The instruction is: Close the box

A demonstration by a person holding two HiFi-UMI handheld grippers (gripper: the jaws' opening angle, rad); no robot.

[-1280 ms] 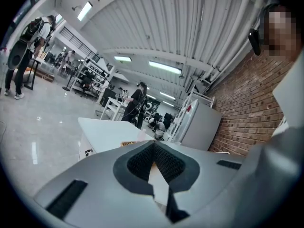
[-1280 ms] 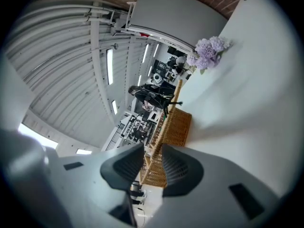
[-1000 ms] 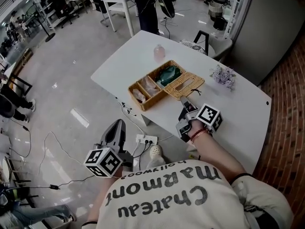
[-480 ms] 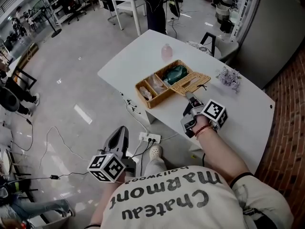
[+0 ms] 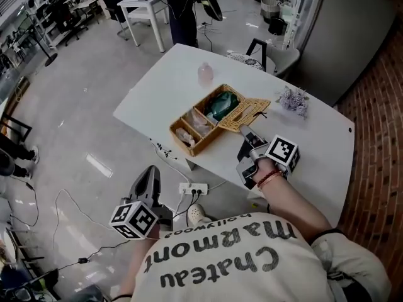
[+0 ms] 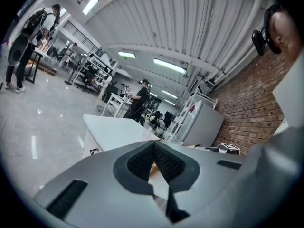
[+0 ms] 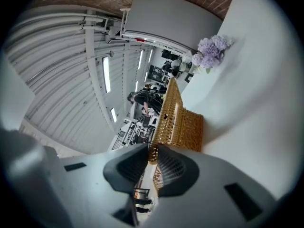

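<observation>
A wicker box (image 5: 195, 126) stands on the white table (image 5: 315, 143), with a green bundle and pale items in its compartments. Its lid (image 5: 244, 114) is swung open to the right and lies tilted over the table. My right gripper (image 5: 244, 131) is shut on the lid's near edge. In the right gripper view the woven lid (image 7: 172, 113) runs straight out from between the pads (image 7: 173, 167). My left gripper (image 5: 147, 175) hangs low over the floor, off the table's near side. In the left gripper view its pads (image 6: 142, 160) meet at the tip with nothing between them.
A pink bottle (image 5: 205, 72) stands behind the box and a purple flower bunch (image 5: 293, 99) lies to its right. A chair (image 5: 267, 52) is at the table's far side, a power strip (image 5: 192, 187) on the floor below. A brick wall runs along the right.
The head view has swung about a little. My right gripper has kept its hold on the lid's edge, and the left gripper has stayed low beside the table.
</observation>
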